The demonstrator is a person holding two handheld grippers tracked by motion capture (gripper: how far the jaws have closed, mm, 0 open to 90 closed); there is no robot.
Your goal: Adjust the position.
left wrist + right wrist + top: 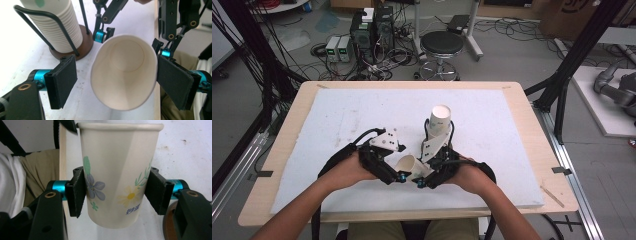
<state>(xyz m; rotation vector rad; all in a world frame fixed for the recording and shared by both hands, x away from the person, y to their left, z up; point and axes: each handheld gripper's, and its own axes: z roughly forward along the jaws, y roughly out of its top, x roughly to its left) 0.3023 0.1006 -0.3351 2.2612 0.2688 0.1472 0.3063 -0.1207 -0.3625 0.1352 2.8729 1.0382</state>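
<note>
The left gripper (399,176) and the right gripper (418,183) are black, with bright blue metal rings near the tips. Each has flat black pads (62,81), small brass-coloured screws (50,194) and a grey three-cornered plate (385,140) on top. Black cables trail back. The person wears khaki trousers (377,231).

Bright, even overhead light; soft shadows; high view slightly grainy; gripper views sharp, edges mildly distorted.

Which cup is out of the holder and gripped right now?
The single floral paper cup, clamped by the right gripper. The other cups sit nested in the wire holder.
</note>
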